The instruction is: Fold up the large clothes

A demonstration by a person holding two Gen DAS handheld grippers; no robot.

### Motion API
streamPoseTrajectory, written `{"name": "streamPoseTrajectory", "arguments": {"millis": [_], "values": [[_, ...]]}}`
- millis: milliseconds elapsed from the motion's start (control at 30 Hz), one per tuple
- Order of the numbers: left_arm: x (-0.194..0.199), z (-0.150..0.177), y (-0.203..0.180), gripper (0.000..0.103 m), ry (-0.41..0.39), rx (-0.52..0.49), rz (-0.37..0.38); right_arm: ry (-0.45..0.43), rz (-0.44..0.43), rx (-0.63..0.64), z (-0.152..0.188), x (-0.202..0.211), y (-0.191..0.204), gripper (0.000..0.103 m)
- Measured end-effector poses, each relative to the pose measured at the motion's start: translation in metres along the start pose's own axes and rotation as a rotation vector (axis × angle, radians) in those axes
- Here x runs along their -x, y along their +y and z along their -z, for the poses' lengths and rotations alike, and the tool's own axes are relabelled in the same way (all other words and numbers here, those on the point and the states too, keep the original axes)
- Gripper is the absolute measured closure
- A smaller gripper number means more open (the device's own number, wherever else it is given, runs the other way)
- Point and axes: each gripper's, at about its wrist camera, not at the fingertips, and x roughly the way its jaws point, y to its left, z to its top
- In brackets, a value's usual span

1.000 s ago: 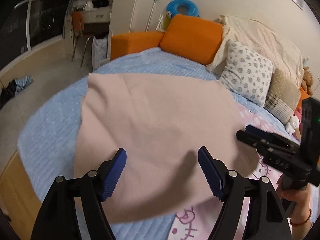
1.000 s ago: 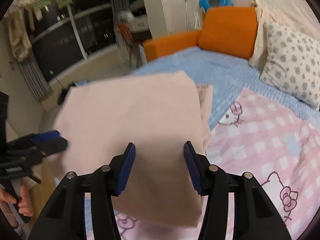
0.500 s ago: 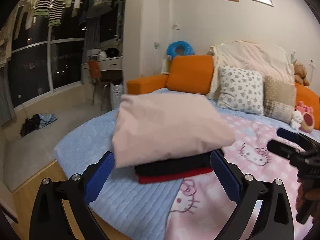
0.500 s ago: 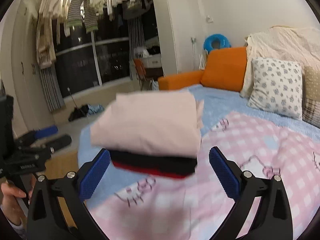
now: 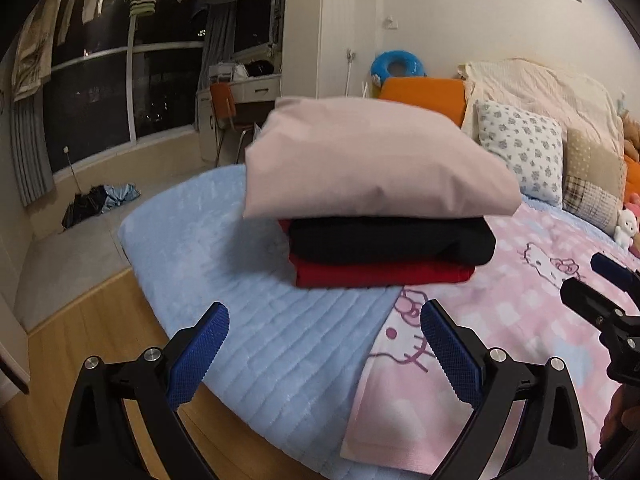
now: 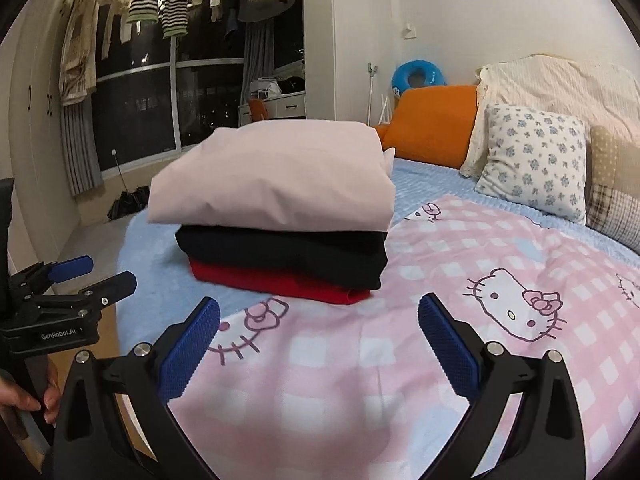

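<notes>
A folded pale pink garment (image 5: 372, 164) (image 6: 276, 176) lies on top of a stack, over a folded black garment (image 5: 392, 240) (image 6: 288, 252) and a folded red one (image 5: 380, 274) (image 6: 280, 284). The stack rests on the bed near its foot. My left gripper (image 5: 324, 340) stands open, short of the stack, with nothing between its blue pads. My right gripper (image 6: 318, 338) is open too, empty, over the pink checked blanket (image 6: 400, 320). Each gripper shows at the edge of the other's view: the right gripper (image 5: 600, 288), the left gripper (image 6: 80, 280).
The light blue quilt (image 5: 260, 320) covers the bed down to its rounded foot edge; wooden floor (image 5: 80, 340) lies beyond. Pillows (image 6: 532, 164) and an orange cushion (image 6: 432, 124) sit at the head. A dark bundle (image 5: 96, 204) lies on the floor by the window. A hand (image 6: 24, 400) holds the left gripper's handle.
Both grippers let go of the pink garment, opened wide and drew back and down. The garment now lies on the stack, and the black and red garments beneath it have come into view.
</notes>
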Motion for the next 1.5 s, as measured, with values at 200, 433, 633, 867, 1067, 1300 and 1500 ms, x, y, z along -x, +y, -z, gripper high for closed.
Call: {"name": "streamPoseTrajectory", "arguments": {"millis": [200,433,633,867,1067,1300,1500], "values": [[-0.008,0.0,-0.008,0.005,-0.013,-0.013,-0.003,0.0,0.007,-0.007,0.006,-0.003,-0.004,0.005],[-0.005,-0.006,-0.014,0.003,-0.068,-0.025,-0.007,-0.009,0.01,-0.019,0.009,-0.005,-0.006,0.005],[-0.003,-0.004,-0.012,0.003,-0.052,-0.002,0.069,-0.009,0.013,-0.012,0.011,-0.006,-0.002,0.005],[0.004,-0.006,-0.012,0.003,-0.096,0.009,0.052,0.003,0.013,-0.009,0.012,-0.01,0.003,0.005],[0.002,-0.004,-0.015,0.003,-0.073,0.016,0.05,0.0,0.023,-0.001,0.012,-0.011,0.004,0.005],[-0.001,-0.001,-0.016,0.003,-0.07,0.008,0.021,0.009,0.031,0.003,0.014,-0.013,0.006,0.005],[-0.003,-0.001,-0.021,0.003,-0.072,-0.042,-0.001,0.012,0.035,-0.013,0.016,-0.014,0.003,0.005]]}}
